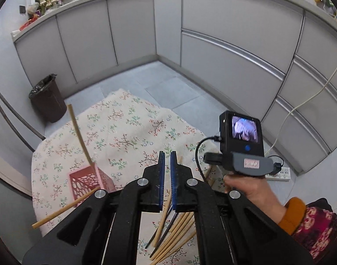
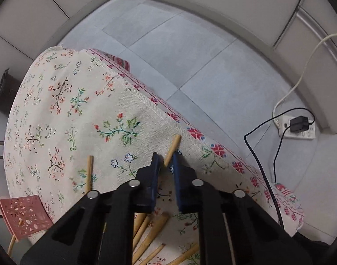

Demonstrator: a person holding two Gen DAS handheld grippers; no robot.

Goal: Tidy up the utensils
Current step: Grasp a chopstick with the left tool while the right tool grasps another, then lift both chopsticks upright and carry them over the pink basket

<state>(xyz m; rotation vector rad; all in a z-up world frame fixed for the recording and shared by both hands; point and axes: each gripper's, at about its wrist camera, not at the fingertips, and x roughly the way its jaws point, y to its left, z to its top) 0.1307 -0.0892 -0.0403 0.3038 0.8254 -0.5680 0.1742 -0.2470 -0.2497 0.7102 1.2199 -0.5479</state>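
Between the right gripper's (image 2: 166, 162) narrow jaws lies one chopstick (image 2: 172, 149), so square up and pinch it alone before carrying it to the holder (image 2: 25, 214); left gripper (image 1: 166, 161) hovers nearly closed, empty.

The left tool (image 1: 166, 154) hangs with jaws nearly closed and empty; the right tool (image 2: 166, 158), at its 2 o'clock, stands slightly parted.
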